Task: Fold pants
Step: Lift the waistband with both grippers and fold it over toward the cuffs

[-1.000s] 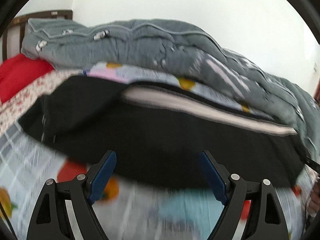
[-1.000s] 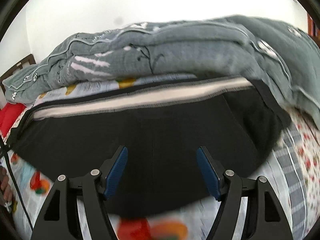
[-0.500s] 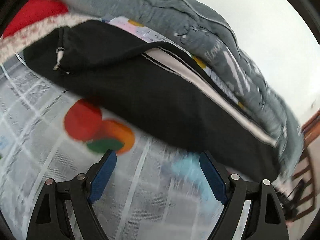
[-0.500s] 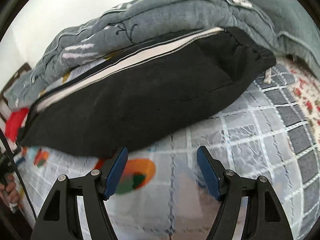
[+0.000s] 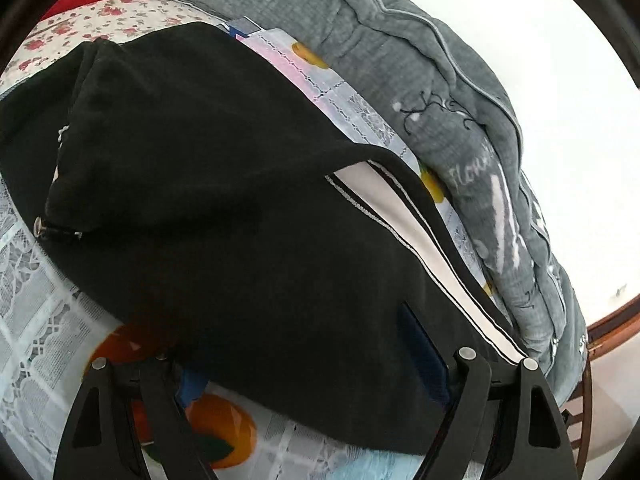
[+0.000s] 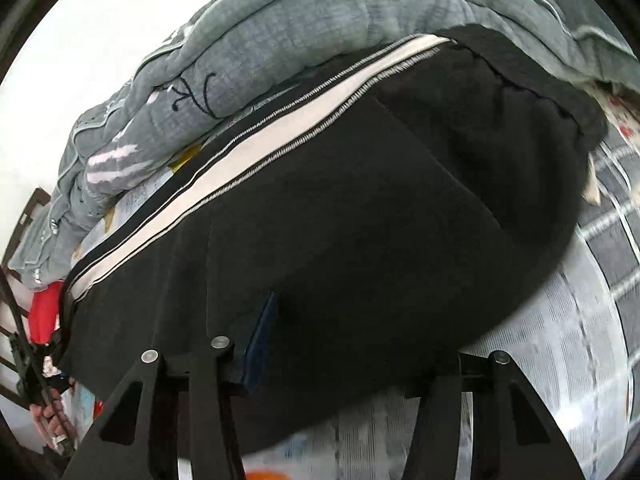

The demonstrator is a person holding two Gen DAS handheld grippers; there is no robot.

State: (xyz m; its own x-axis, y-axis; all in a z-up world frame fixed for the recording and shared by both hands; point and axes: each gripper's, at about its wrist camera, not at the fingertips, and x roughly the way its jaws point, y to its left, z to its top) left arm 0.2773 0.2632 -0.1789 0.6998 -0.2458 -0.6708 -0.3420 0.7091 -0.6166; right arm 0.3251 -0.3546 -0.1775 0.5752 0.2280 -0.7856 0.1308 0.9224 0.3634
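The edge of the black pants is being straddled by the left gripper, one finger above the cloth and one beneath; its fingers are closing slowly but are standing wide, not yet pinching. In the right view the right gripper is likewise being closed around the pants' near edge, though whether the cloth is being pressed cannot be told. The pants are lying across the bed's patterned sheet, beside a grey quilt.
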